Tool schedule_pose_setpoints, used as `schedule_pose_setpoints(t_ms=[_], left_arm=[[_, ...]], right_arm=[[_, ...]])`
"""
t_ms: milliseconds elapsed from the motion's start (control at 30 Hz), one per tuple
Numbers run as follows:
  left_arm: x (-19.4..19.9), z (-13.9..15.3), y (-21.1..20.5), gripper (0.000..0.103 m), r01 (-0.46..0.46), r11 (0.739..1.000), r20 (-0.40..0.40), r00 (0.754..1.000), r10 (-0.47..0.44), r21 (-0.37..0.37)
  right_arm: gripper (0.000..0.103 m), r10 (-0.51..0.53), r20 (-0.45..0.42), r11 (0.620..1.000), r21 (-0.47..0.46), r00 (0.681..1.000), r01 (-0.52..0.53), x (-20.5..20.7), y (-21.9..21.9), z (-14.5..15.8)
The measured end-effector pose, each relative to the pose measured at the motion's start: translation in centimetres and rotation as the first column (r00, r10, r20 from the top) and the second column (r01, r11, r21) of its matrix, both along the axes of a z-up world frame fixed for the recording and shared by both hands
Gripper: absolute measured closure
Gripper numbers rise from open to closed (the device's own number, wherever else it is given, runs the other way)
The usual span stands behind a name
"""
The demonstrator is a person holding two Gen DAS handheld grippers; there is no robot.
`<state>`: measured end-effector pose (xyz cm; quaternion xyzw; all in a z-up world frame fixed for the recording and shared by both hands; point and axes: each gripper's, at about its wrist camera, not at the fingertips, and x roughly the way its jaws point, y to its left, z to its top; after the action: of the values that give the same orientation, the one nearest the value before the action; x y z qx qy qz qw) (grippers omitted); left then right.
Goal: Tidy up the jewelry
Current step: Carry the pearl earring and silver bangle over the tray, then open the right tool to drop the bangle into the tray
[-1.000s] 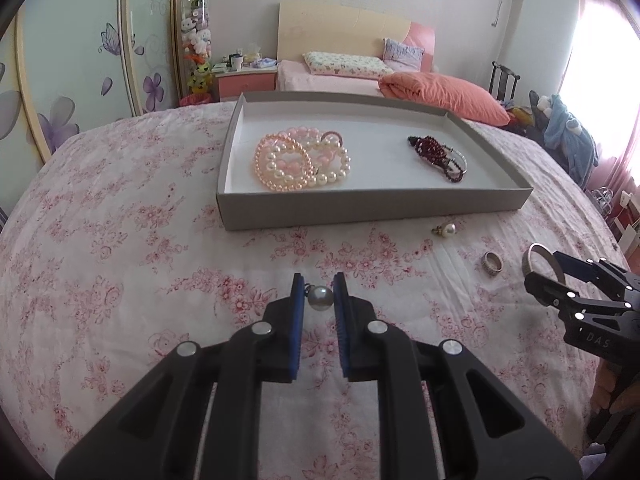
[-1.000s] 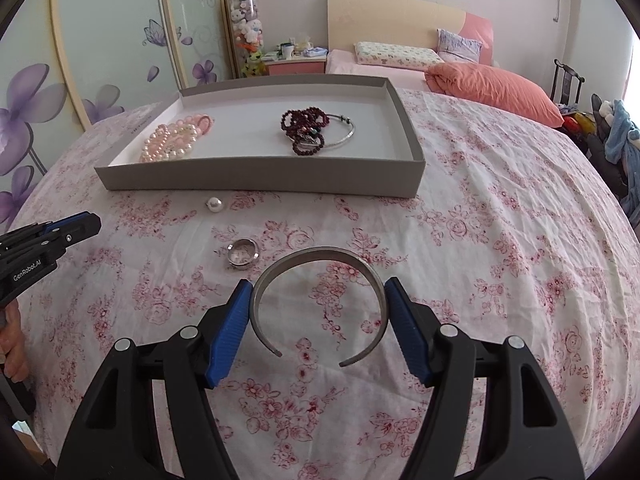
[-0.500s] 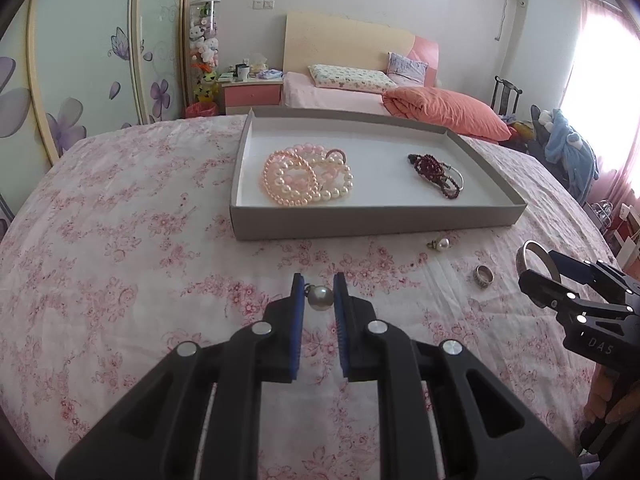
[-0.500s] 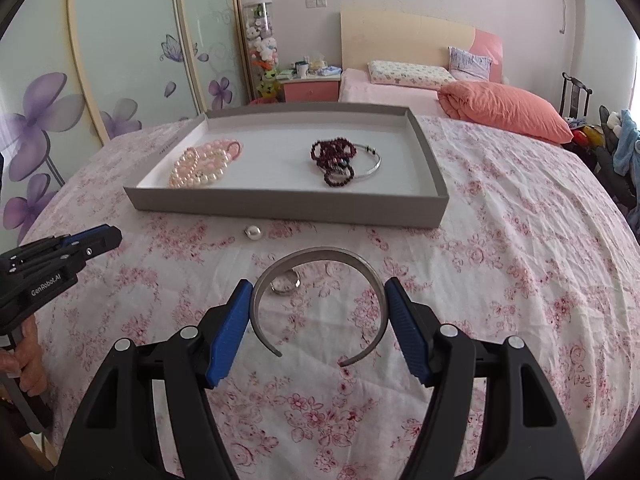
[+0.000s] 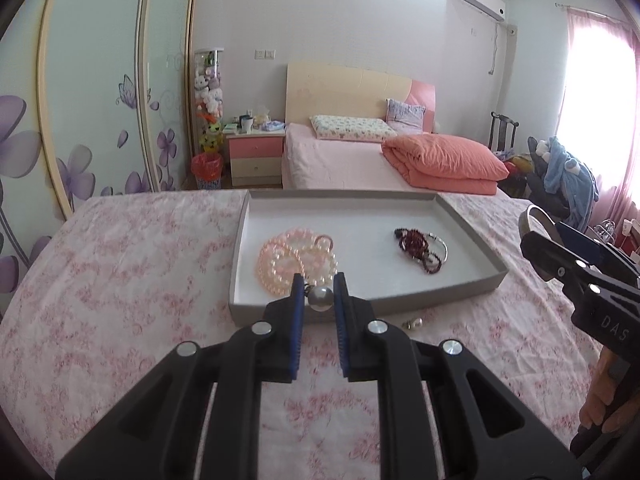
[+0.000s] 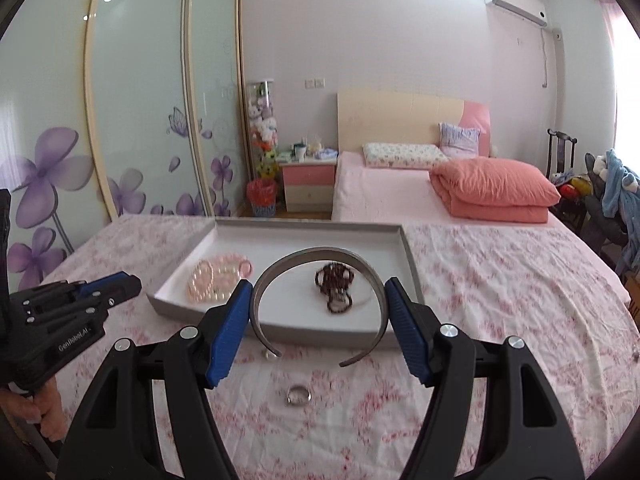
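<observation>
1. Left wrist view: the left gripper (image 5: 319, 294) is clenched on a single pearl earring (image 5: 320, 298), blue pads pinching it from both sides, held above the near wall of the grey tray (image 5: 472, 284).
2. Pink and white pearl bracelets (image 5: 294, 258) lie heaped in the tray's left half, just beyond the gripper tips.
3. Over on the right half of the tray, a dark red bead bracelet (image 5: 416, 244) is tangled with a thin silver bangle (image 5: 442, 246).
4. A second pearl earring (image 5: 414, 323) sits on the floral bedspread (image 5: 120, 280), just in front of the tray's near wall.
5. Right wrist view now: the right gripper (image 6: 320, 320) is spread wide and grasping an open silver cuff bangle (image 6: 320, 258), each pad pressed against one side of the band, its gap facing the camera.
6. Down on the bedspread, near the camera, a silver ring (image 6: 298, 396) lies by itself, well short of the tray.
7. At the left edge, a hand (image 6: 44, 412) grips the other tool's handle.
</observation>
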<state>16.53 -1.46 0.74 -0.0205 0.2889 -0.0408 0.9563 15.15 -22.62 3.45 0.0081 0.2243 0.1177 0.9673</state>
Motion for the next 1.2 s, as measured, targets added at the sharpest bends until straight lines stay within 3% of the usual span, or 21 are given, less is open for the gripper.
schedule_pose_setpoints(t_ms=[200, 433, 700, 1100, 1200], left_arm=[[2.2, 0.9, -0.6, 0.088, -0.014, 1.000, 0.027, 1.000, 0.013, 0.014], [5.7, 0.7, -0.9, 0.088, -0.021, 1.000, 0.025, 0.999, 0.021, 0.019], [10.2, -0.8, -1.3, 0.088, -0.002, 1.000, -0.012, 1.000, 0.002, 0.005], [14.5, -4.0, -1.5, 0.087, 0.013, 1.000, -0.096, 0.995, -0.013, -0.008], [15.1, -4.5, -1.2, 0.080, 0.009, 0.999, -0.113, 0.993, -0.013, -0.032]], right_arm=[[0.035, -0.009, 0.045, 1.000, 0.027, 0.999, 0.008, 2.0, 0.3, 0.8], [0.035, -0.013, 0.040, 0.999, 0.040, 0.999, 0.011, 5.2, 0.3, 0.7], [0.035, -0.019, -0.033, 0.998, 0.057, 0.999, 0.021, 9.6, 0.7, -1.0], [0.035, -0.015, -0.212, 0.996, 0.083, 0.977, 0.033, 14.8, 1.4, -5.1], [0.033, -0.012, -0.242, 0.994, 0.106, 0.970, 0.039, 15.3, 1.3, -5.4]])
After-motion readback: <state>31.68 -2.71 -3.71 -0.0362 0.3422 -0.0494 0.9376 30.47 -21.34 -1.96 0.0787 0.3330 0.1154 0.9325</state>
